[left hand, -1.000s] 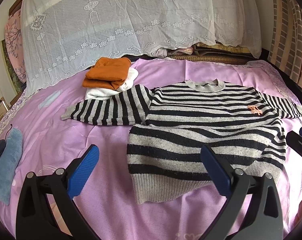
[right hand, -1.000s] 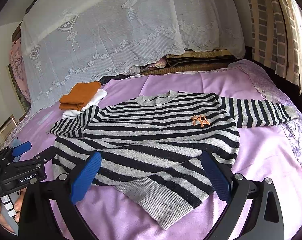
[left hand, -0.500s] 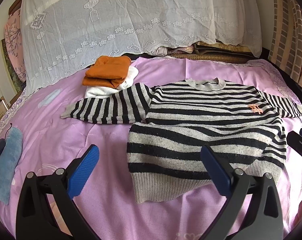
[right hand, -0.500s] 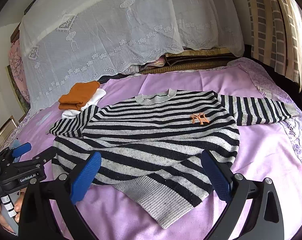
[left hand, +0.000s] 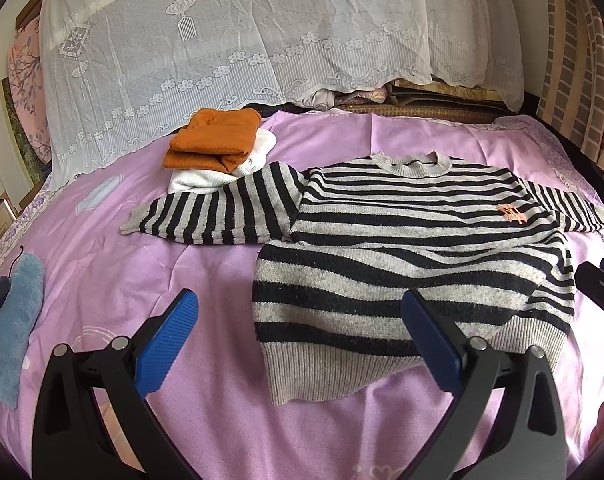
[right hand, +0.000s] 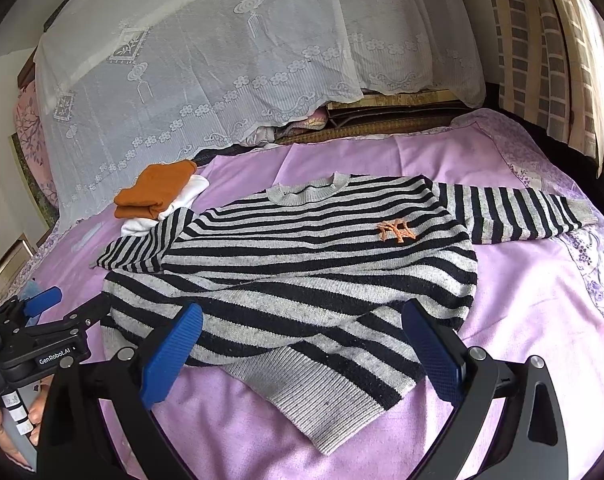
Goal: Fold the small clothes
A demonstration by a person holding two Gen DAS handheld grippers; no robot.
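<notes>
Sweater lies face-up on the bed, sleeves out and hem rumpled, apparently staged for folding, with left gripper and right gripper both spread empty just short of the hem.

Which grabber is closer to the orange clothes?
Left. The left hand-held gripper hovers open on the sweater's side nearest the folded orange clothes; the right hand-held gripper hovers open farther away.
</notes>
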